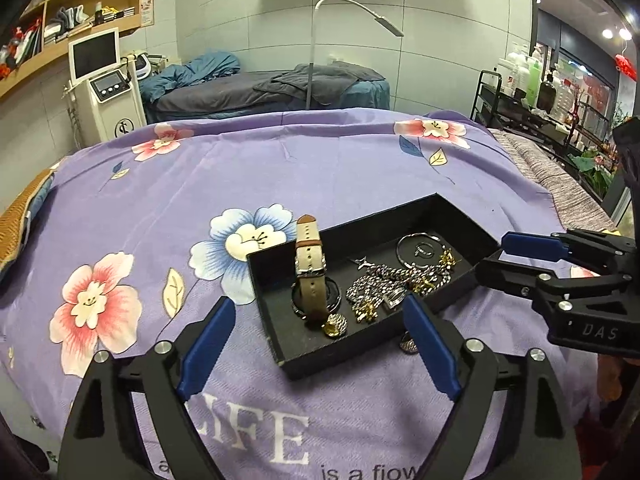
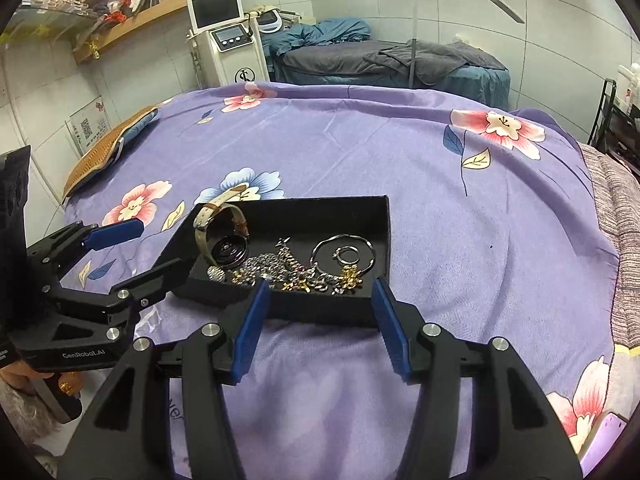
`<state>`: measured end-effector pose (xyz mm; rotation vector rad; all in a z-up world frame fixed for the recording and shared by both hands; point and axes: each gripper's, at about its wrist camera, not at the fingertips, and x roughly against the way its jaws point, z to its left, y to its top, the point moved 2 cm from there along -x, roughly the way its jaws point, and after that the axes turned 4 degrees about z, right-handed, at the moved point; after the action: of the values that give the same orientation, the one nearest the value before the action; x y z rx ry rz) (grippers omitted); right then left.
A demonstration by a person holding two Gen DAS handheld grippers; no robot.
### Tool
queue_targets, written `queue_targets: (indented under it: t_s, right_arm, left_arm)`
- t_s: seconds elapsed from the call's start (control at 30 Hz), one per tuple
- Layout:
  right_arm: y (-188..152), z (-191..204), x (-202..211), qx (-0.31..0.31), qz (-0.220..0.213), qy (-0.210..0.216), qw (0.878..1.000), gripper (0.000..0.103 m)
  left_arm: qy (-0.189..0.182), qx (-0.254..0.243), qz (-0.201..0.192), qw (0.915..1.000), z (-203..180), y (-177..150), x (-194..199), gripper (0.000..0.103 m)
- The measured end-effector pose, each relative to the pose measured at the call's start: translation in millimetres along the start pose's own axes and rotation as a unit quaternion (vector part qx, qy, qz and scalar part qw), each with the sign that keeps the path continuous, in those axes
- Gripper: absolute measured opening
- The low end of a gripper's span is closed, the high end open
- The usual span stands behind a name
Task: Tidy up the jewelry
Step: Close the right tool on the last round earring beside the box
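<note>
A black tray (image 1: 272, 332) (image 2: 384, 216) lies on the purple flowered bedspread. In it are a tan-strap watch (image 1: 310, 264) (image 2: 218, 226), silver and gold chains (image 1: 384, 286) (image 2: 292, 270), a silver bangle (image 1: 420, 248) (image 2: 344, 252) and a round glittery stud (image 1: 335, 325) (image 2: 216, 273). Another glittery stud (image 1: 409, 344) lies on the cloth just outside the tray's near wall. My left gripper (image 1: 320, 312) (image 2: 160, 248) is open and empty at the tray's near left end. My right gripper (image 2: 320, 288) (image 1: 490, 252) is open and empty at the tray's near long side.
The bedspread (image 1: 280, 168) covers a wide bed. A woven pillow (image 2: 104, 152) lies at its far left. A white machine (image 2: 228, 40) and another bed (image 2: 380, 60) stand behind. A black trolley with bottles (image 1: 528, 96) stands at the right.
</note>
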<state>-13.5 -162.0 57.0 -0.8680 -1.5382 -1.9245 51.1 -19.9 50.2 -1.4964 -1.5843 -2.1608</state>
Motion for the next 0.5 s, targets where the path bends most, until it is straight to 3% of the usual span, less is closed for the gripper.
queue_targets:
  t_s: [0.2, 0.5]
  right_arm:
    - [-7.5, 17.0, 6.6, 0.019, 0.003, 0.014, 1.000, 0.054]
    - [-25.9, 35.8, -17.4, 0.027, 0.047, 0.048, 0.997, 0.054]
  left_arm:
    - [0.022, 0.000, -0.001, 0.9998, 5.5, -13.4, 11.4, 0.095]
    - [0.020, 0.003, 0.026, 0.9994, 12.4, -40.0, 11.5, 0.091]
